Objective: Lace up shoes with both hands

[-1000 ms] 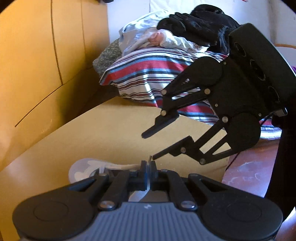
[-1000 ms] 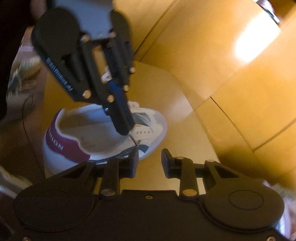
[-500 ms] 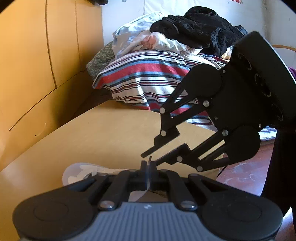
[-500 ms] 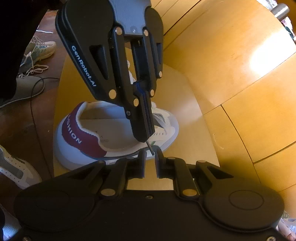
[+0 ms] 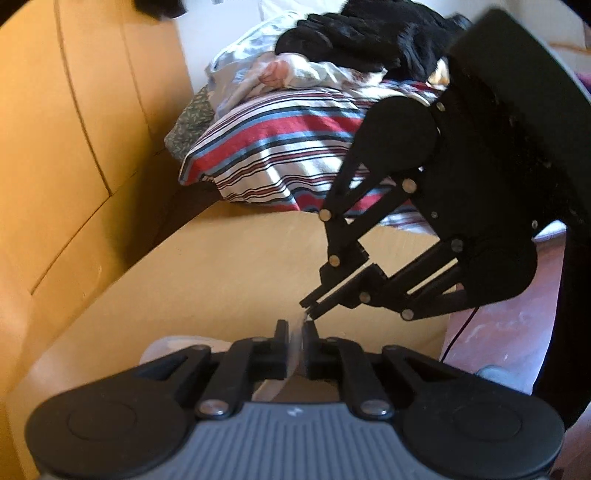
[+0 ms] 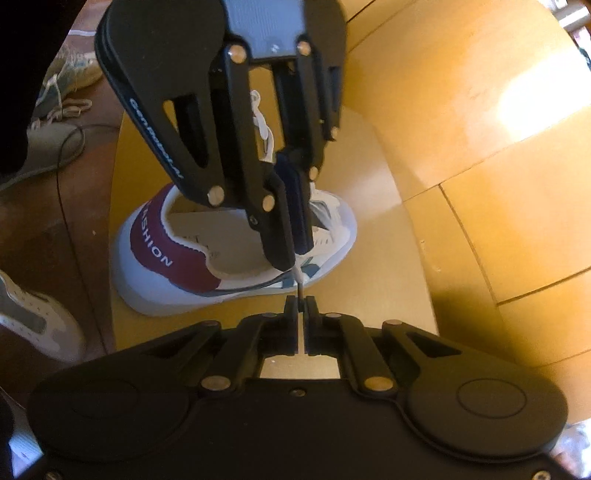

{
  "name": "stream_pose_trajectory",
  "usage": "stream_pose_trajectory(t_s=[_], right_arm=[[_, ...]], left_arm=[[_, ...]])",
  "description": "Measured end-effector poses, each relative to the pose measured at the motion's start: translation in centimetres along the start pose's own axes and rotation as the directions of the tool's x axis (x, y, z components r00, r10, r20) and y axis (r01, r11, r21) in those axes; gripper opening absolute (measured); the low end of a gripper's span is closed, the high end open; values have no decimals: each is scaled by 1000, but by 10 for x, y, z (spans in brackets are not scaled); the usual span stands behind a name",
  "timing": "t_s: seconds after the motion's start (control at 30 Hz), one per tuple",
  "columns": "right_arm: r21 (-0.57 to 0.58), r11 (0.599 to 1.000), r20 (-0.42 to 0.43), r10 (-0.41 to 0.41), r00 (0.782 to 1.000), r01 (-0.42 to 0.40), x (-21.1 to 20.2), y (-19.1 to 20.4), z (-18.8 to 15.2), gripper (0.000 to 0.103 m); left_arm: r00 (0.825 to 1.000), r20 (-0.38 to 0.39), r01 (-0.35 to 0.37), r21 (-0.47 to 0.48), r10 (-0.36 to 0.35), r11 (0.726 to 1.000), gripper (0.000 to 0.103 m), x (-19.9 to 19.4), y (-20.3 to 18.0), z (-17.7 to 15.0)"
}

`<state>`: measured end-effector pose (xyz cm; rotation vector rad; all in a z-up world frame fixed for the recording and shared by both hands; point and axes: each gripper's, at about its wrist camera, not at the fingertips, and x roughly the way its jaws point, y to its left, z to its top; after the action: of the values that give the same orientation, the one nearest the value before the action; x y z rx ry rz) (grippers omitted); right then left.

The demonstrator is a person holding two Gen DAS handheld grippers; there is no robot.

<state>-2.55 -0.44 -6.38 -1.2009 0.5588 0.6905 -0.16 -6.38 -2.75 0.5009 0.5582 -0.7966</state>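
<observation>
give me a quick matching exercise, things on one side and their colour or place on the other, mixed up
Things:
1. heel panel of the shoe
2. striped pillow
3. lace tip
4. black garment

Colour or place:
a. between the two gripper tips
b. maroon with white lettering
c. on top of the bedding pile
d. red, white and blue

Pairs: 1-b, 2-d, 3-a, 4-c
</observation>
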Motion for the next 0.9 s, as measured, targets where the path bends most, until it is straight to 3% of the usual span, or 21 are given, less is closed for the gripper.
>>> stream_pose_trajectory(t_s=[0.17, 0.3, 0.37, 0.53, 0.9], right_arm=[[-72, 997, -30, -23, 999, 20, -8, 9, 8, 3], [-97, 995, -63, -40, 997, 34, -12, 16, 14, 3], [-101, 994, -71, -44, 997, 37, -14, 19, 16, 3], [-107, 993, -64, -59, 996, 51, -22, 22, 17, 3], [-93, 994, -36, -67, 997, 63, -33, 19, 15, 3]], left_arm=[[999, -28, -39, 122, 42, 992, 9, -3, -17, 14], [984, -75, -127, 345, 162, 930, 11, -2, -49, 16], [980, -73, -143, 394, 186, 908, 11, -3, -60, 16], [974, -75, -158, 440, 212, 884, 11, -5, -68, 15], [972, -64, -170, 464, 224, 869, 5, -5, -70, 14]])
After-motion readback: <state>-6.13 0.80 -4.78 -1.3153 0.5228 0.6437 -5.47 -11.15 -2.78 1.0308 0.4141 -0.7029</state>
